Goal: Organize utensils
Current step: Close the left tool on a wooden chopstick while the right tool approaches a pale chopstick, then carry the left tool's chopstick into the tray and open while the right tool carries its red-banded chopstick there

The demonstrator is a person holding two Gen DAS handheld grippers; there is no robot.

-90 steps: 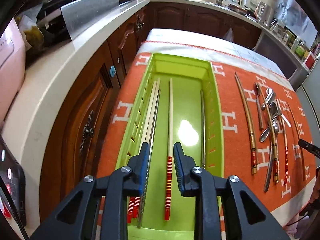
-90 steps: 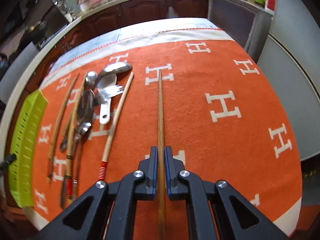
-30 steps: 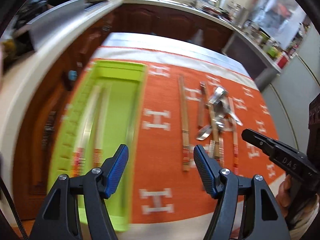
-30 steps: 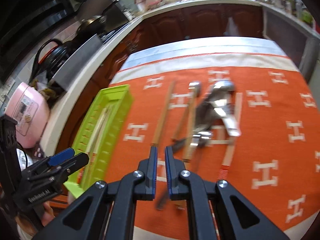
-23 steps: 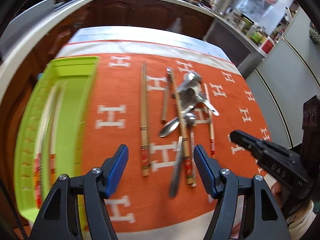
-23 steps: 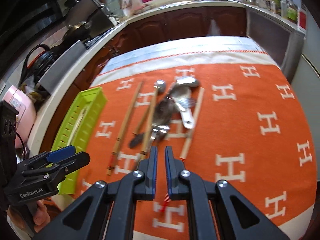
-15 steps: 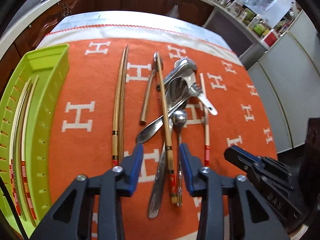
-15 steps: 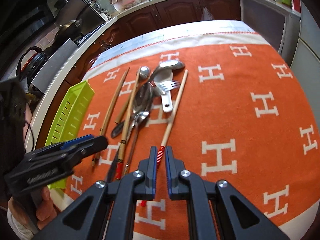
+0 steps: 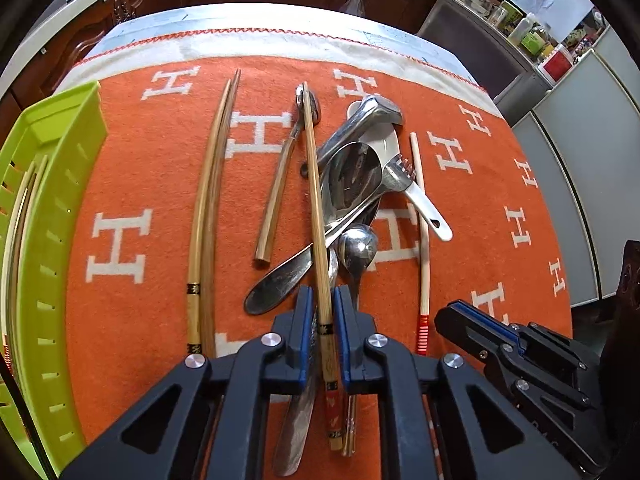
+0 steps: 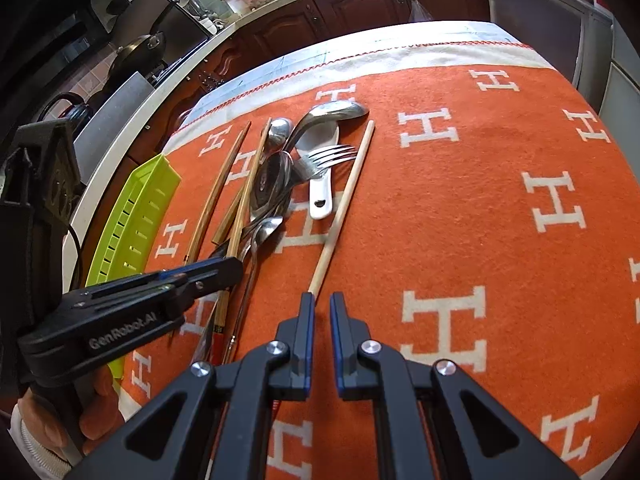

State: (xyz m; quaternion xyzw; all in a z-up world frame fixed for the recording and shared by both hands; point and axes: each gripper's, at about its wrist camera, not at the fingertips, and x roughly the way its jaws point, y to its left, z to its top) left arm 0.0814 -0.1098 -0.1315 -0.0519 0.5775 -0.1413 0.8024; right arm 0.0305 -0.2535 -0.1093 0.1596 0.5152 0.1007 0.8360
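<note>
The left tool is pointing steeply down over the pile of cutlery, and its jaws are closing on a bamboo chopstick that is lying between the blue pads; the pads are sitting right against its sides, just above its dark band. That chopstick is running straight ahead of the left tool, crossing over a large steel spoon and a smaller spoon. Just ahead and to the right of the left tool, a fork and a white ladle are overlapping the spoons. To the left of it, a pair of long brown chopsticks is lying side by side on the orange blanket covering the desk. Well off to its left, a green tray is holding several chopsticks already.

The right tool is hovering with its jaws pressed nearly together and nothing between them. A pale chopstick with a red-striped end is stretching ahead from beside the right tool's left fingertip; whether it is touching is unclear.
</note>
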